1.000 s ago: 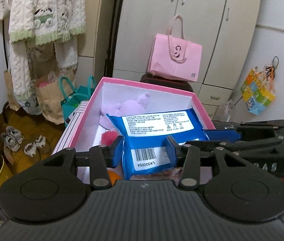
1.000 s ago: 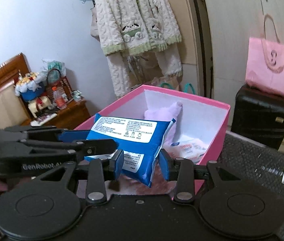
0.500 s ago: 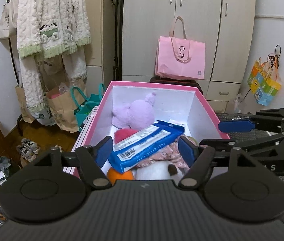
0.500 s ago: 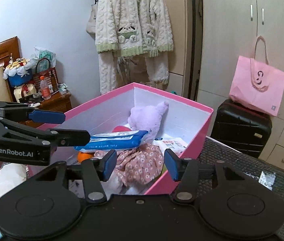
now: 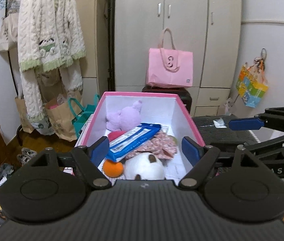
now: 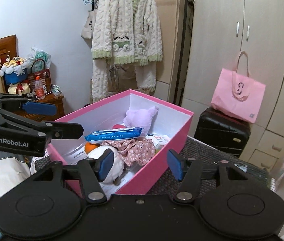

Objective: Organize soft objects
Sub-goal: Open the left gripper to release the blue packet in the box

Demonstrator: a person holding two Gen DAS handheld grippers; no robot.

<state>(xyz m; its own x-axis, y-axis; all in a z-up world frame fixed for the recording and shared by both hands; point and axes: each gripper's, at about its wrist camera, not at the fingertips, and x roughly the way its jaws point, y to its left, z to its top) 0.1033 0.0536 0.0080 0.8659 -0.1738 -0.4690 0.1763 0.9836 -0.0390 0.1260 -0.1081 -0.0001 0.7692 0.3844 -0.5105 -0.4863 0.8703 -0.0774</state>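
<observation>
Claws, left (image 5: 145, 148) and right (image 6: 140, 164), have just been opening, nothing between them; blue wipes packet (image 5: 133, 140) lies in the pink cardboard box (image 5: 190, 123).

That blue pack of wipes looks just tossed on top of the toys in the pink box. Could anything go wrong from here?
Possibly. The blue wipes pack lies tilted across the purple plush and floral cloth, not flat, so it might slide down.

The pink box is heaped with items, so another soft thing may not settle inside.

The left gripper and right gripper, whose jaws have just been opening and now hold nothing, hang close to the box and each other; a careless move could knock the rim.
</observation>
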